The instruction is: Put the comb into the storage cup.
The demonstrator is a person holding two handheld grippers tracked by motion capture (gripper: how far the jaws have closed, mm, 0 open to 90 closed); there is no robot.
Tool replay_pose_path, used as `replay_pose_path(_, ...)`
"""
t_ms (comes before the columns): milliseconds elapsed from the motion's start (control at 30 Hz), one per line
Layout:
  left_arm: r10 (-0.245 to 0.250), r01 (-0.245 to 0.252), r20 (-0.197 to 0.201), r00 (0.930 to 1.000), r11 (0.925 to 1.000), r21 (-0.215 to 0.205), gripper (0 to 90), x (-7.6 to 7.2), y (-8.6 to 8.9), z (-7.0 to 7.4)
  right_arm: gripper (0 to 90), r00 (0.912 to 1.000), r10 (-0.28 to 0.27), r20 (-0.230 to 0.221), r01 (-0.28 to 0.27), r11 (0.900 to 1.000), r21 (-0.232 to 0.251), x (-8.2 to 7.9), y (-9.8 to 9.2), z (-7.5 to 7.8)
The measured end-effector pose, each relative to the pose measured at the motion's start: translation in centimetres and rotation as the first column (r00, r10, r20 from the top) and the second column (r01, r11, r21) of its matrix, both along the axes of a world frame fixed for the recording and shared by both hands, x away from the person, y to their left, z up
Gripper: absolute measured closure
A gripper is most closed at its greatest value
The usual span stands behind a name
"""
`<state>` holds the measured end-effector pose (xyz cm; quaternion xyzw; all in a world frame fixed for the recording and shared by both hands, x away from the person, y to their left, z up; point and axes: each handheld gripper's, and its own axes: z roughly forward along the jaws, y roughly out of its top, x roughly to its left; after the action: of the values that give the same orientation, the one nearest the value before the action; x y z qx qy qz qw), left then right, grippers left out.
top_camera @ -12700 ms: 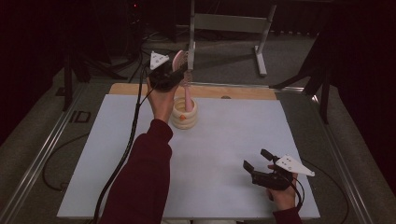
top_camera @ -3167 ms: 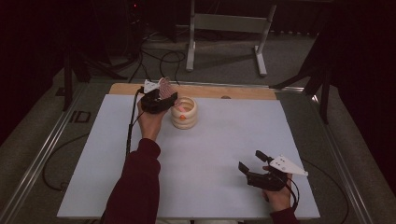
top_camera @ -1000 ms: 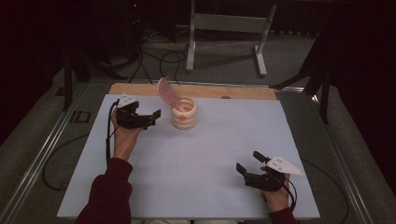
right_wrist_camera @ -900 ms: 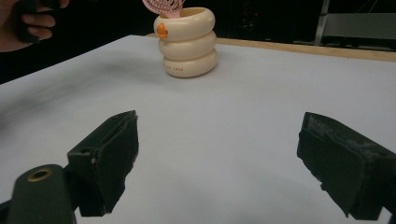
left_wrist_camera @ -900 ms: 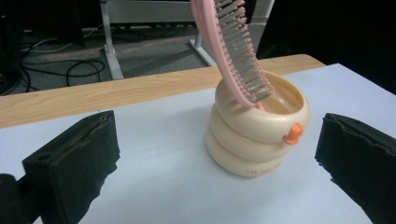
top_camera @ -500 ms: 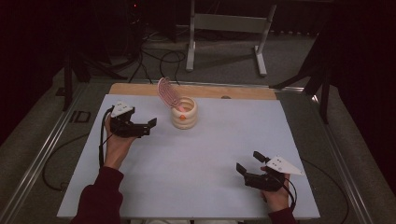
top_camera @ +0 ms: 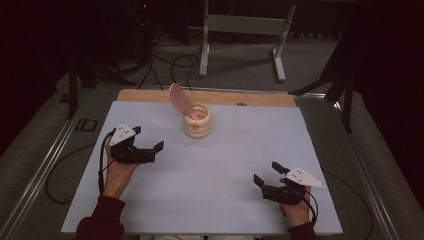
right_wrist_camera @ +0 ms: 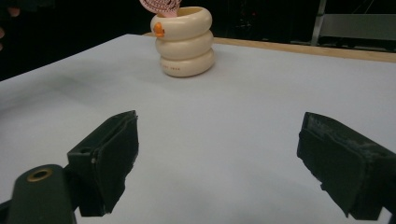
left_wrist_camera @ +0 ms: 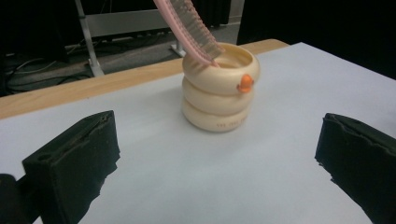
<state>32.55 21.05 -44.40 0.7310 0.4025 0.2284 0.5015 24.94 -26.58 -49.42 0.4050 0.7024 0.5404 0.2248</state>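
Toward the far middle of the white tabletop (top_camera: 210, 185), a cream ringed cup (top_camera: 197, 121) is seen standing upright, close to the wooden strip (top_camera: 150, 95) that runs along the table's far edge. A pink comb (top_camera: 179, 98) is propped inside the cup, leaning out over its rim toward the far left. A small orange knob (left_wrist_camera: 244, 83) is carried on the cup's top ring.

The left gripper (top_camera: 149, 144) is held near the table's left side, well apart from the cup, with its jaws spread wide and nothing between them; in the left gripper view the cup is framed between the two black jaws, with bare white surface all around it. The right gripper (top_camera: 267, 173) is held near the front right corner, jaws likewise parted and empty. A broad stretch of open tabletop is left between the two grippers and in front of the cup.
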Motion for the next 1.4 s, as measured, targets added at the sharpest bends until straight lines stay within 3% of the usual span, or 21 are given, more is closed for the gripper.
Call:
replay_pose_path(200,0.002,-0.002,0.010,0.9999,1.0000,0.000,0.1,-1.8,0.5,-0.8,12.7,1.0000,-0.009,0.004,0.009,1.000,0.002,0.0,-0.2,0.1)
replay_pose_path(600,0.064,-0.064,0.053,0.9965,0.9979,-0.002,0.1,-5.0,2.5,-2.3,12.5,0.9990,-0.041,0.017,0.041,0.999,-0.001,0.2,-0.8,0.3)
replay_pose_path(967,0.056,-0.057,0.057,0.9968,0.9982,0.020,0.1,-6.3,2.7,-3.5,11.3,0.9982,-0.050,0.035,0.051,0.998,-0.046,0.2,-0.6,0.3)
replay_pose_path(1400,0.076,-0.076,0.093,0.9927,0.9971,-0.005,0.1,-7.8,3.3,-4.0,10.6,0.9955,-0.074,0.058,0.078,0.995,-0.061,0.2,-1.3,0.3)
